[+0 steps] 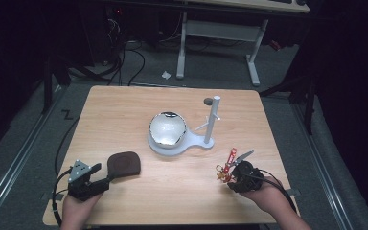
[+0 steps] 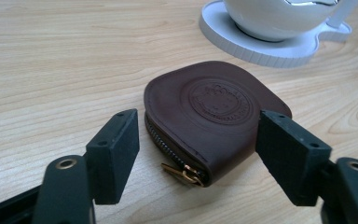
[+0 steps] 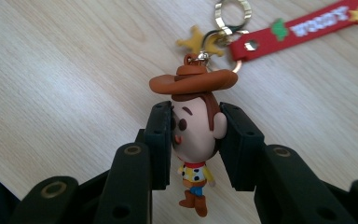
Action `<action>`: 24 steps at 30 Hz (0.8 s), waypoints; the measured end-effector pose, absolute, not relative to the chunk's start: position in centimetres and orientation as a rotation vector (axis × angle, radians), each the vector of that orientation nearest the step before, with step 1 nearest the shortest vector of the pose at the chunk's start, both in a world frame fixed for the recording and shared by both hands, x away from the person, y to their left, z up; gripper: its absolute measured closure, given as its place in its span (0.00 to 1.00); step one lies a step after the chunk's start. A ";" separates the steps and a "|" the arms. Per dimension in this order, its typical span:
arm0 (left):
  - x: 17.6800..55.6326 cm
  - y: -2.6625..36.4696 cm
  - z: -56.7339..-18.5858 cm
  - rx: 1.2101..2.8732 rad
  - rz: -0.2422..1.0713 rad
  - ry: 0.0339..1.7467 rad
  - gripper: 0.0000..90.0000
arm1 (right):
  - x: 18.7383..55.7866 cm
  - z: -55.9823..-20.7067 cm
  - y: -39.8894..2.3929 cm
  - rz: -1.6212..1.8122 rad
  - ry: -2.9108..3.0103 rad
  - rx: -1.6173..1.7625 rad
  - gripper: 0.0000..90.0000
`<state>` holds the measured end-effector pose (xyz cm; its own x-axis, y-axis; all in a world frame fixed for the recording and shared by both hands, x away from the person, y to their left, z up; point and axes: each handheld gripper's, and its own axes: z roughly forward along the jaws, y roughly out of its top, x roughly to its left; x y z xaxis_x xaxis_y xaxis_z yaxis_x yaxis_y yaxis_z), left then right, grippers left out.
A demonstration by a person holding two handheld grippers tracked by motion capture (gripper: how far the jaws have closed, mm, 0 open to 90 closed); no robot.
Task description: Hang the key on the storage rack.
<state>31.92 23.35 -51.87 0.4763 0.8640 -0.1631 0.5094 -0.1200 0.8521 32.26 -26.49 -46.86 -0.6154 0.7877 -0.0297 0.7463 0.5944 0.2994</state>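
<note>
A brown leather coin pouch (image 2: 214,116) with an embossed round crest and a brass zip pull lies flat on the wooden table, front left in the high view (image 1: 123,164). My left gripper (image 2: 204,154) is open, one pad on each side of the pouch's near end and clear of it; from above it sits just left of the pouch (image 1: 103,179). My right gripper (image 3: 196,135) is shut on the head of a small cowboy figure keychain (image 3: 193,126), whose red strap (image 3: 303,28) and ring trail onto the table. In the high view, right gripper (image 1: 231,178) and keychain (image 1: 227,165) are front right.
A white stand (image 1: 196,143) in the table's middle carries a shiny white bowl (image 1: 167,128) and an upright post (image 1: 213,120). A small dark disc (image 1: 207,101) lies behind it. Bare wood surrounds both grippers; the front edge is close under the hands.
</note>
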 end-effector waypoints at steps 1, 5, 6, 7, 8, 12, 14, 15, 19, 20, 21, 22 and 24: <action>32.0 23.5 -51.9 1.766 0.465 1.170 0.33 | 32.3 -46.6 -26.7 0.380 2.657 1.287 0.74; 32.1 24.0 -51.9 1.730 0.434 1.161 0.29 | 32.1 -45.8 -27.4 0.344 2.645 1.298 0.74; 32.1 24.0 -51.9 1.727 0.432 1.157 0.29 | 32.1 -45.7 -27.5 0.335 2.643 1.298 0.74; 32.1 24.0 -51.9 1.726 0.431 1.151 0.28 | 32.0 -45.6 -27.6 0.329 2.642 1.300 0.74; 32.1 24.0 -51.9 1.725 0.431 1.147 0.28 | 31.9 -45.4 -27.7 0.324 2.635 1.322 0.74; 32.0 23.7 -51.9 1.738 0.435 1.135 0.28 | 31.9 -44.7 -28.4 0.324 2.636 1.325 0.74; 32.0 23.7 -51.9 1.742 0.434 1.133 0.28 | 32.0 -44.2 -28.7 0.314 2.636 1.322 0.74; 32.0 23.7 -52.0 1.743 0.434 1.133 0.28 | 32.0 -44.0 -28.8 0.313 2.632 1.324 0.74; 32.1 23.7 -52.0 1.739 0.435 1.135 0.28 | 32.0 -43.2 -29.2 0.297 2.630 1.336 0.74; 32.1 23.7 -52.0 1.739 0.436 1.136 0.28 | 32.1 -43.1 -29.3 0.292 2.627 1.337 0.74; 32.1 23.8 -52.0 1.738 0.436 1.136 0.27 | 32.1 -42.9 -29.4 0.292 2.625 1.335 0.74; 32.1 23.8 -52.0 1.736 0.435 1.135 0.27 | 32.1 -42.7 -29.4 0.291 2.625 1.337 0.74; 32.1 23.8 -52.0 1.735 0.437 1.132 0.27 | 32.2 -42.2 -29.6 0.291 2.619 1.344 0.74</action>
<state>32.05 23.78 -51.97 0.5008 0.8422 -0.1998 0.4893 -0.0850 0.8680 32.18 -29.59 -42.21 -0.5738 0.8157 -0.0735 0.7797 0.5715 0.2559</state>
